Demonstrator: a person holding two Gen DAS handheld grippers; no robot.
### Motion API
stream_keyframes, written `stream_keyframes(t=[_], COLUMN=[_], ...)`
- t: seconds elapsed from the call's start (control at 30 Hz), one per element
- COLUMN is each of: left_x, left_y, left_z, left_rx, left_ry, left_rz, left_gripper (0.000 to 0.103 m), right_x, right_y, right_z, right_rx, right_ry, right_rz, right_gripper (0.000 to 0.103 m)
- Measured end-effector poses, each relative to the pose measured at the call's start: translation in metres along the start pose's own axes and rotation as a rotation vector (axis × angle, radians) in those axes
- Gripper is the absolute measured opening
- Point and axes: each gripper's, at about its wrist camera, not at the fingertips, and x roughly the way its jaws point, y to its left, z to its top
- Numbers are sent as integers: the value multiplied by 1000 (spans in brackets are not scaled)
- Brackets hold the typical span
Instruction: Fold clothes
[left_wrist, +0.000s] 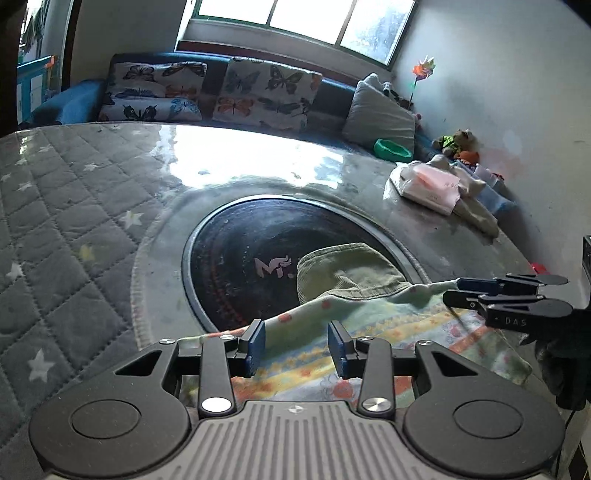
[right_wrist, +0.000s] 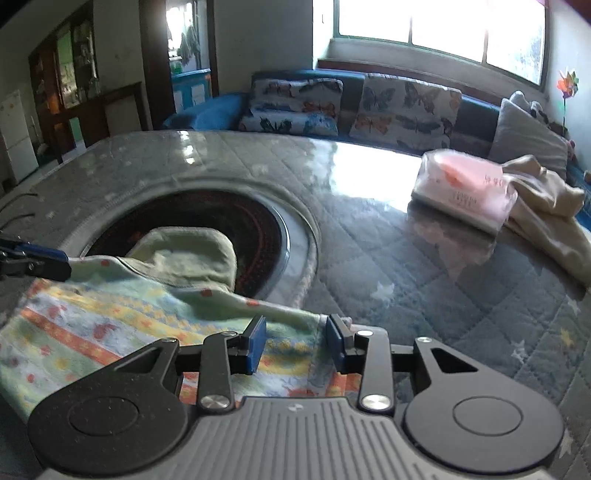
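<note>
Both tools gape over the patterned garment (left_wrist: 369, 354) on the bench (left_wrist: 92, 221) — neither grips it. The left tool (left_wrist: 296, 345) and right tool (right_wrist: 295, 341) straddle its edge.

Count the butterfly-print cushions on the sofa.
2: left cushion and right cushion, side by side against the blue sofa back. Others may be hidden.

Bright window (right_wrist: 439, 33) seen above blue sofa (right_wrist: 218, 107) w/ butterfly cushions (left_wrist: 264, 94); glare thrown on quilted table cover (left_wrist: 70, 206); white wall (left_wrist: 517, 92) at right.
</note>
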Motion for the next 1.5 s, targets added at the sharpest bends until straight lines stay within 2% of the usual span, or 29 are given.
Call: stream_keyframes(t=[0.23, 0.4, 0.5, 0.57, 0.7, 0.9, 0.97, 1.17, 1.3, 1.37, 1.5], left_x=[17, 28, 27, 28, 23, 5, -2, -25, -43, -53, -70], left_y=[-5, -6, -8, -7, -10, -14, -14, -11, -5, -1, 8], left_z=[10, 9, 9, 9, 10, 8, 6, -8, -18, -23, -34], left_rx=[-13, 3, 15, 12, 18, 20, 11, -6, -27, -48, -91], left_ry=[4, 16, 10, 15, 13, -15, -20, -28, -41, -55, -67], left_rz=[29, 78, 84, 89, 102, 105, 101, 111, 136, 144, 165], left_gripper=[39, 40, 40, 41, 42, 56, 59, 72, 81, 85, 91], right_x=[-3, 0, -7, -7, -5, -23, -28, -48, -59, -65, -73], right_y=[3, 1, 3, 5, 8, 17, 21, 39, 52, 61, 77], right_z=[4, 2, 3, 2, -3, -2, -4, -14, -21, -25, -31], right_rx=[-13, -6, -11, -11, -17, -33, -37, -74, -113, -137, -179], right_ry=[-18, -12, -30, -28, -11, -48, -53, -70, -78, -82, -87], right_rz=[3, -1, 5, 13, -3, 1, 9, 36, 54, 65, 86], right_gripper=[39, 39, 40, 44, 45, 60, 70, 86, 89, 96, 96])
